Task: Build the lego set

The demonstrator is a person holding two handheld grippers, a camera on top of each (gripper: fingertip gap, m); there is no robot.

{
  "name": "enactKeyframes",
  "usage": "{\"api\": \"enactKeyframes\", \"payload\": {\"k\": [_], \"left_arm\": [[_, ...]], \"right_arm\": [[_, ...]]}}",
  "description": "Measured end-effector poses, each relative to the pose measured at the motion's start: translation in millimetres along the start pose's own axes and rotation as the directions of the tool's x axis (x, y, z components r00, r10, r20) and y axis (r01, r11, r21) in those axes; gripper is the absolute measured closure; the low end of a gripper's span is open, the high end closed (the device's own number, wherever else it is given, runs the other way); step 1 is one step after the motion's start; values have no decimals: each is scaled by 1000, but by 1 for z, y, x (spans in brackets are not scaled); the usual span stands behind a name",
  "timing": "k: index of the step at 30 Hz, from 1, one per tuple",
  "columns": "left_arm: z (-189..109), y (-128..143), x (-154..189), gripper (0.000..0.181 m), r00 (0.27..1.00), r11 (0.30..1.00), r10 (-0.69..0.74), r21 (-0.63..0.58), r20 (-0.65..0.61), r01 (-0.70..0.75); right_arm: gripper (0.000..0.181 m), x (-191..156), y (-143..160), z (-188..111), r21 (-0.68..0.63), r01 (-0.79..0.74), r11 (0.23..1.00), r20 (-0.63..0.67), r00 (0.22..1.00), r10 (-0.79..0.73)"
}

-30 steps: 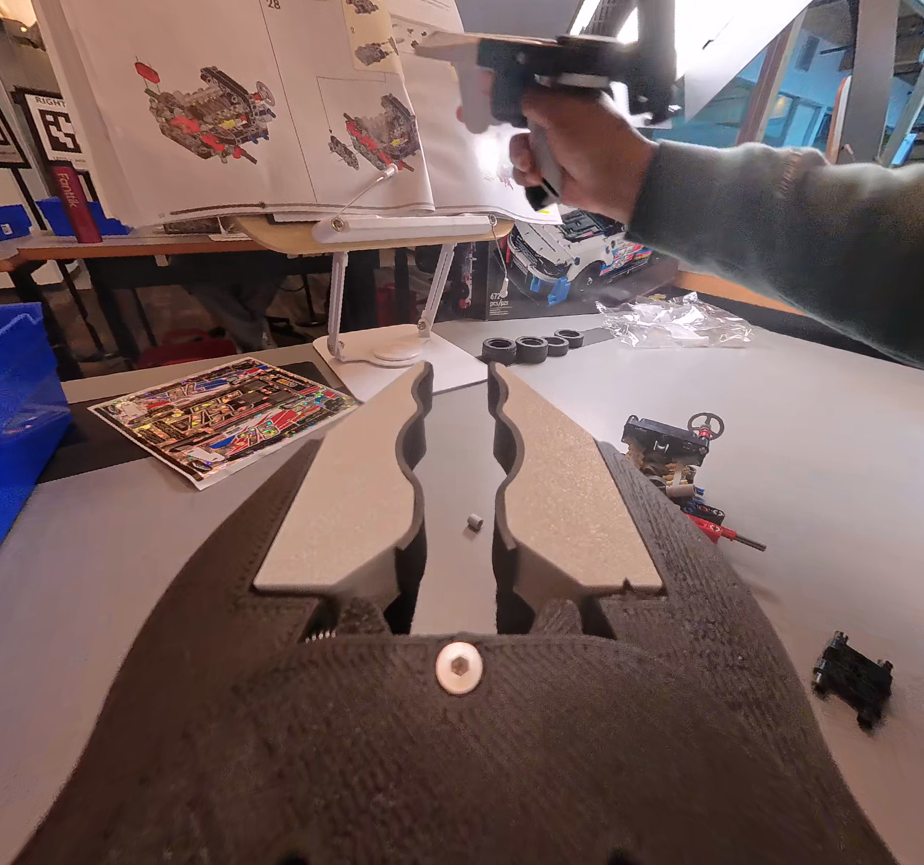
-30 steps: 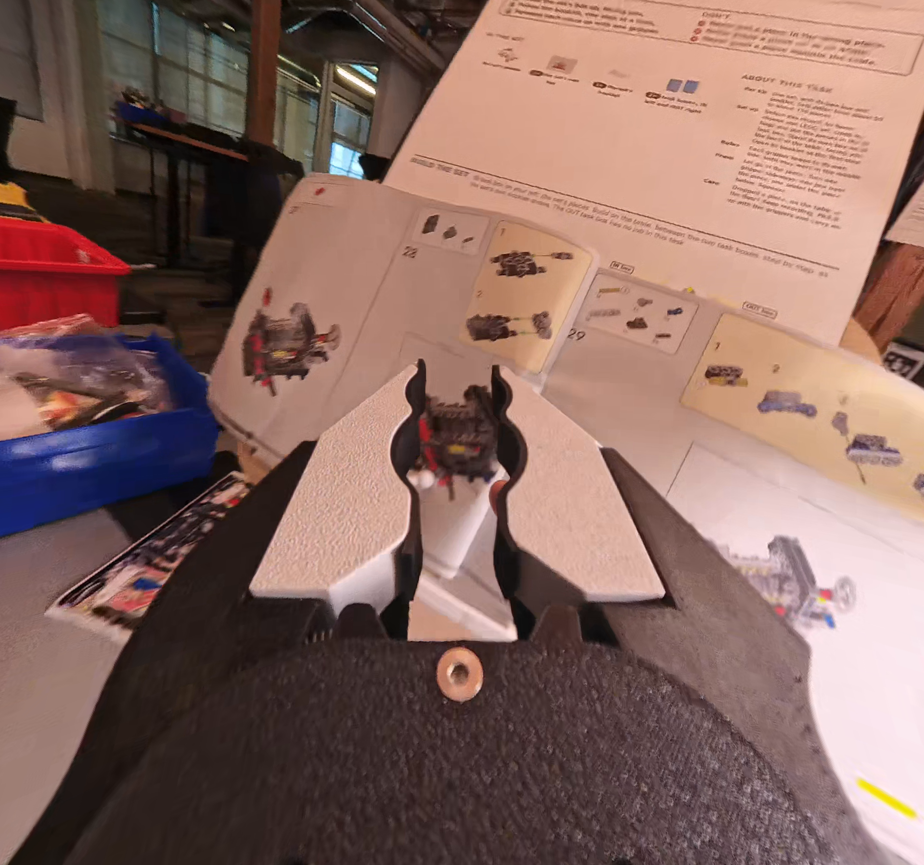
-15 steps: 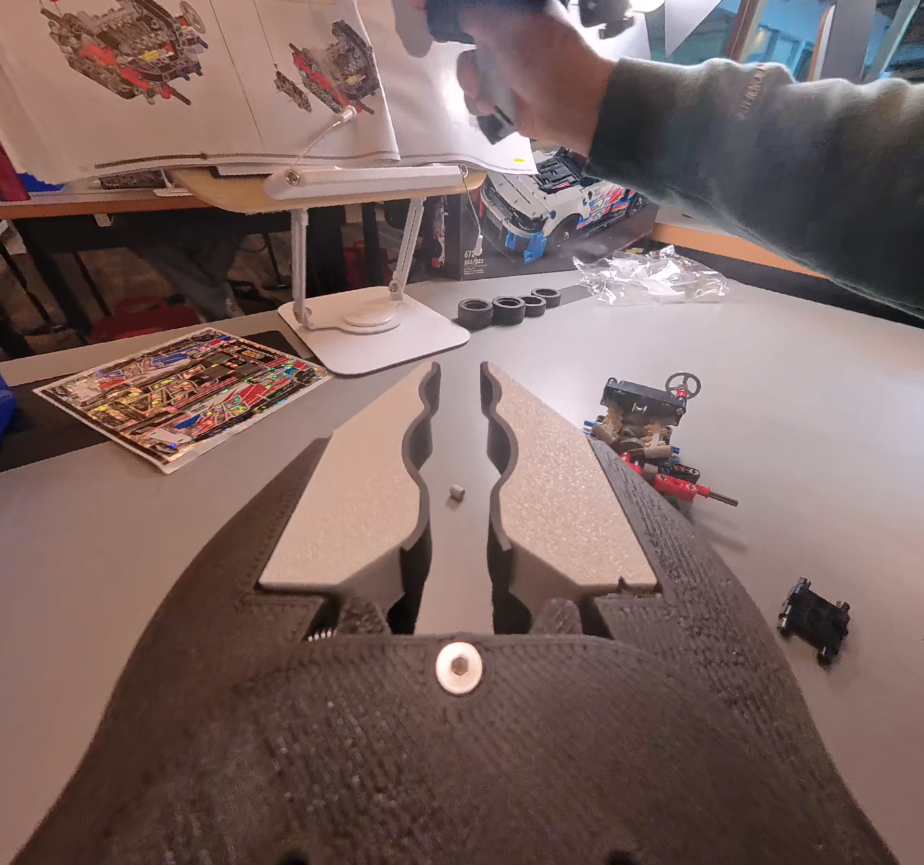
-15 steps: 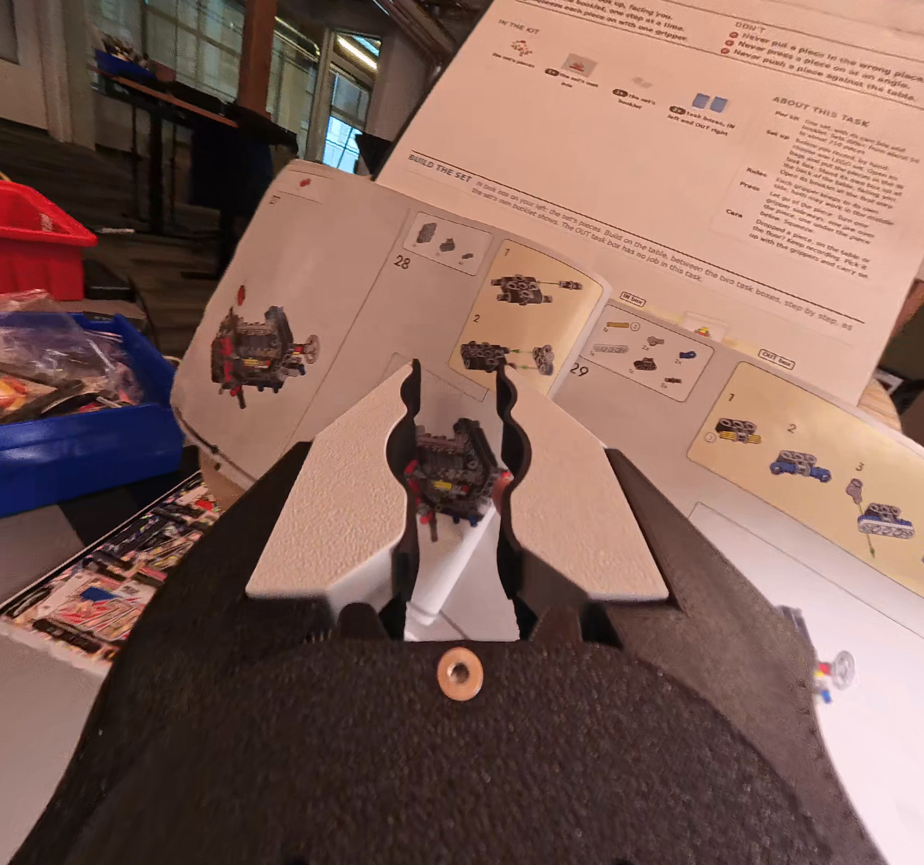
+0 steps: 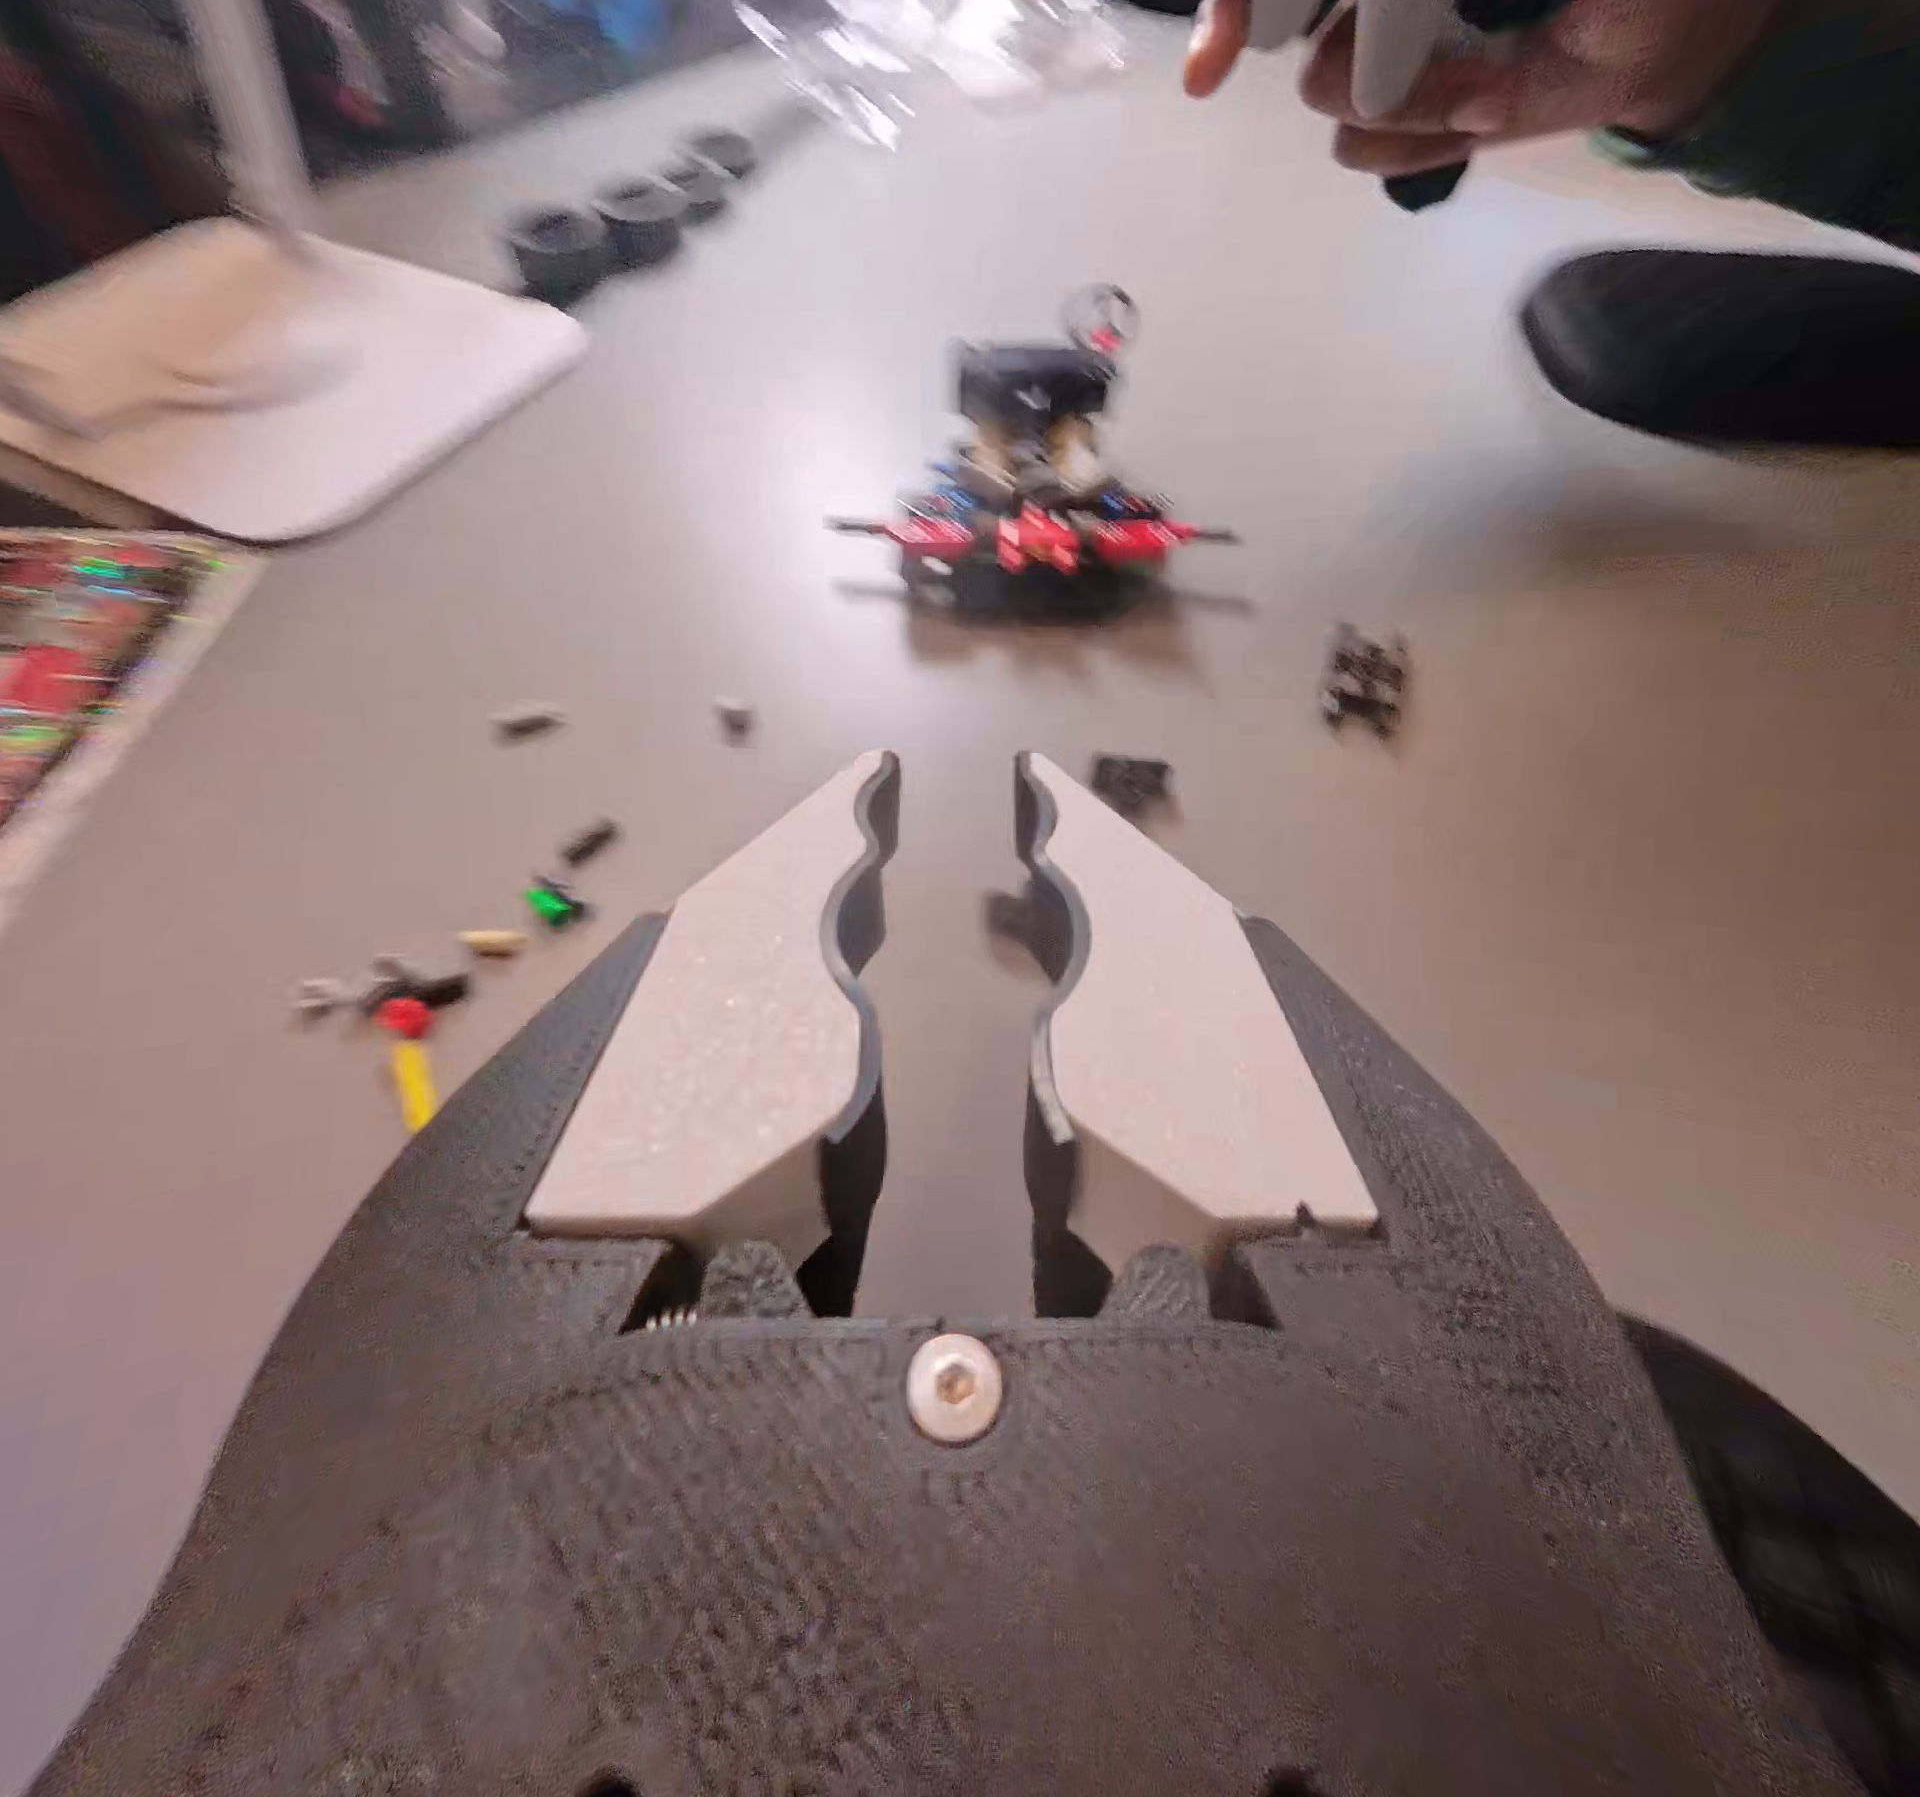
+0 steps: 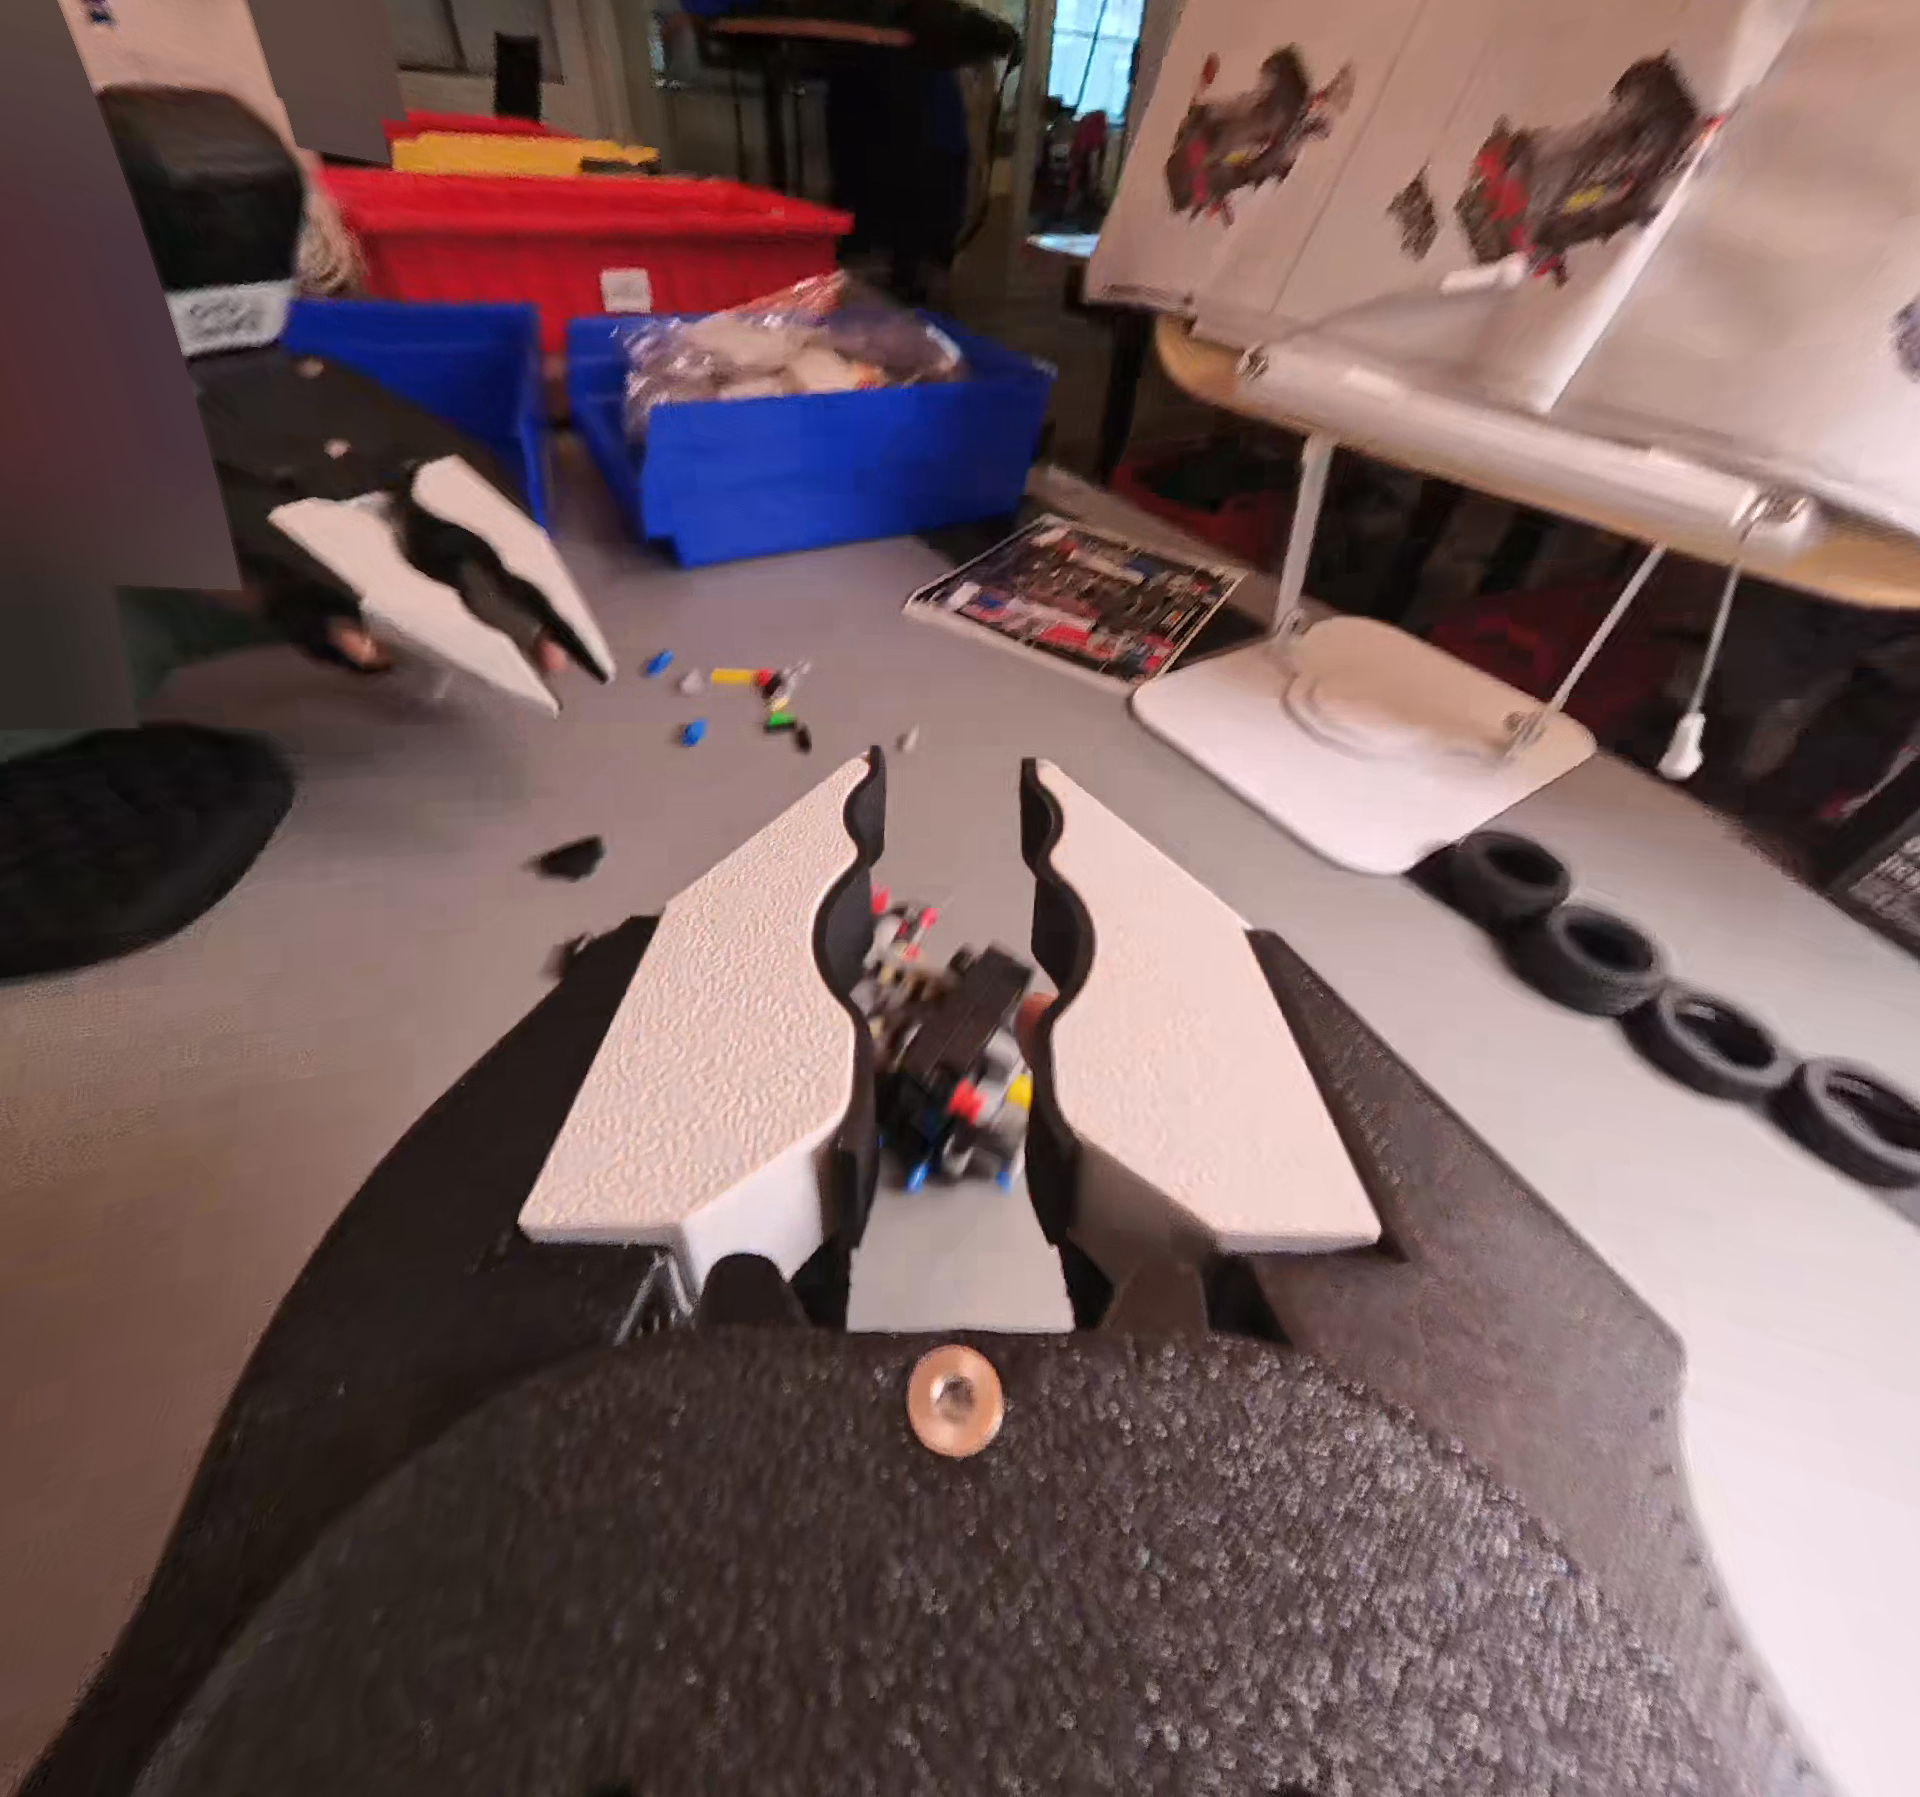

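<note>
My left tool [image 5: 956, 771] and right tool [image 6: 951, 776] hang released over the grey worktop [image 5: 1558, 812] — partly built model [image 5: 1039, 500] blurred, blue bins [image 6: 831, 459] at its far edge.

My fingers [image 5: 727, 999] are pale grey on black textured bodies. Table [image 5: 1558, 812] is plain grey. The lego build [image 5: 1023, 490] at 12 o'clock is mostly black with red and blue bits. Bins: blue [image 6: 831, 459] and red [image 6: 582, 241]. Tires [image 6: 1590, 958] black.

Both grippers were open, nothing in them. Left gripper [image 5: 954, 781] sat mid-frame; right gripper [image 6: 951, 786] too, its hand [image 5: 1558, 54] upper right.
</note>
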State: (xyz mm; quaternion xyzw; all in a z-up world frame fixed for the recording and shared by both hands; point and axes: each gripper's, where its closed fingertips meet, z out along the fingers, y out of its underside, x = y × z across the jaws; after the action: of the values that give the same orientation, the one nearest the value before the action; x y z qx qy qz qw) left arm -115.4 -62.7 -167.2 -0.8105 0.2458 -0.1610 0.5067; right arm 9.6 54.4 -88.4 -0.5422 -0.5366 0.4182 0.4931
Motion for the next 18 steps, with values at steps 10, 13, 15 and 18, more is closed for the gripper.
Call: {"api": "enactKeyframes", "payload": {"k": [10,13,15,18], "left_arm": [[31,59,26,160,989,937,109,-321,-103,-137],[31,45,29,160,989,958,119,-252,-84,-137],[31,13,40,160,989,993,72,-82,-126,-83],[27,-38,68,161,974,981,74,192,-214,-32]], "right_arm": [[160,-104,91,-29,-173,211,962,397,909,-128],[161,-106,89,-26,-146,145,979,385,919,-79],[162,-105,80,-25,-104,88,991,357,933,-45],[162,-109,63,-23,-51,-20,999,339,940,36]]}}
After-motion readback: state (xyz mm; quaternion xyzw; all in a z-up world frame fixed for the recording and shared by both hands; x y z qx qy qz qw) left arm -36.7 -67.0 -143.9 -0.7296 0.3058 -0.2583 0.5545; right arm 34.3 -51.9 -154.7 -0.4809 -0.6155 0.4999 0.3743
